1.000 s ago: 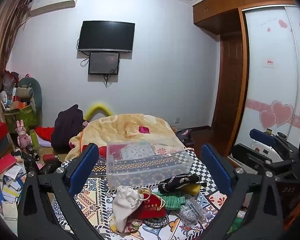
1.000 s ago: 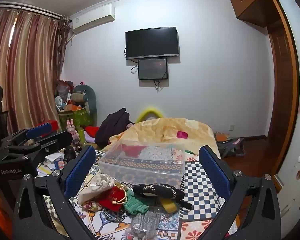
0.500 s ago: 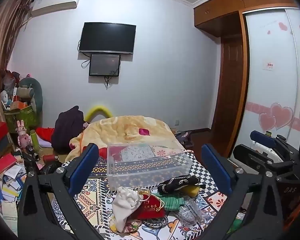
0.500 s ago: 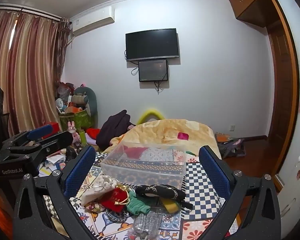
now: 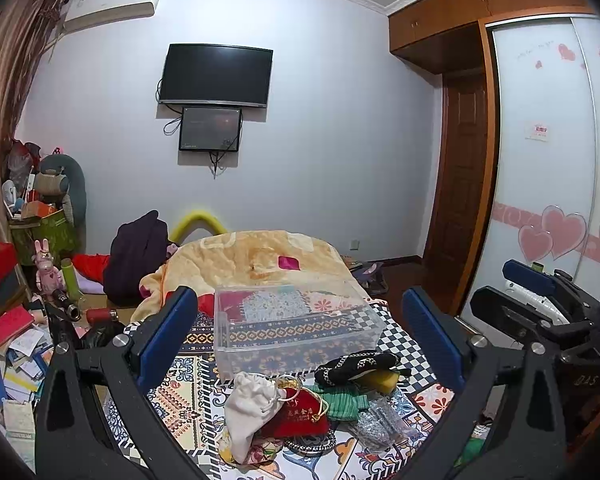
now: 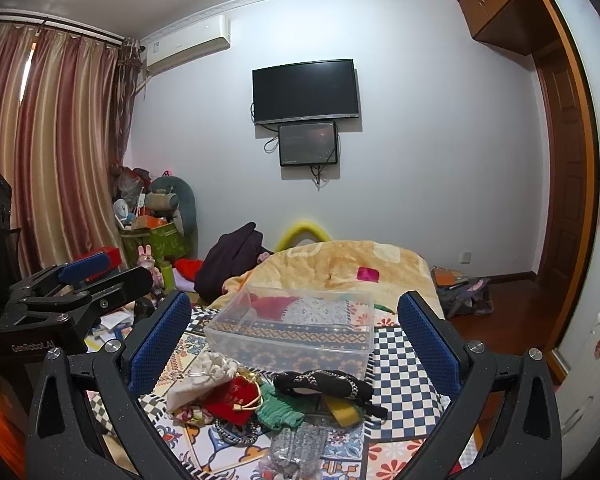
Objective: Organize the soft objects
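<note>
A heap of soft items lies on the patterned bed cover: a white drawstring pouch (image 5: 249, 402), a red pouch (image 5: 300, 416), a green knit piece (image 5: 342, 400), a black patterned piece (image 5: 356, 362), a yellow sponge (image 5: 380, 378) and a silver mesh bag (image 5: 374, 420). Behind them stands a clear plastic box (image 5: 296, 326), empty. My left gripper (image 5: 300, 316) is open, held above and short of the heap. My right gripper (image 6: 296, 320) is open too, over the same heap (image 6: 276, 396) and box (image 6: 296, 330). Each gripper shows at the other view's edge.
A yellow blanket (image 5: 252, 256) covers the bed's far end. Cluttered boxes, books and toys (image 5: 16, 312) lie on the floor at left. A wardrobe with heart stickers (image 5: 548, 200) and a wooden door stand at right. A TV (image 5: 216, 76) hangs on the far wall.
Both views have tilted slightly upward, so the heap and box sit a little lower in frame. Nothing on the bed has moved. Both grippers stay open.
</note>
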